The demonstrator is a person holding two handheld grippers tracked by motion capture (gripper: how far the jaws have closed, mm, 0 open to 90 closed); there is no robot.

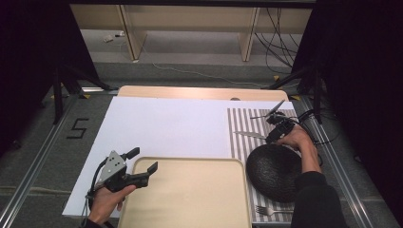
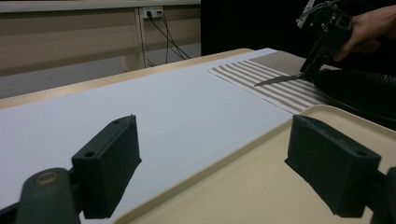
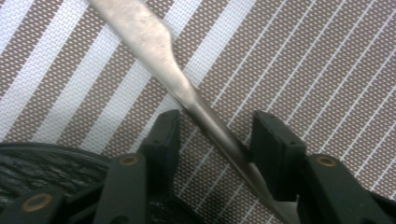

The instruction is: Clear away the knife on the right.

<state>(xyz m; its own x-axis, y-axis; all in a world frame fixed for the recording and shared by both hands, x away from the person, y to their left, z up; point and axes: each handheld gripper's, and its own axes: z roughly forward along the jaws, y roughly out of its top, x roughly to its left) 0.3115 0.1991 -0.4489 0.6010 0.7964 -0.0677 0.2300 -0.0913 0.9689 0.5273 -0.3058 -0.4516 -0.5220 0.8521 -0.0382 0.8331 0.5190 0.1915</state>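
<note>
One knife (image 3: 187, 93) between right gripper (image 3: 215, 135) jaws

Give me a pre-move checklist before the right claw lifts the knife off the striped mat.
1. Knife between the right claw jaws: ok.
2. Pads pressing the handle: not ok, a gap shows on the left side.
3. Blade flat on the striped mat: cannot tell.
4. Dark plate beside the knife, close to the claw: not ok, little room.
5. Tray has free space: ok.
6. Left claw open, at the tray's corner, away from the knife: ok.
</note>
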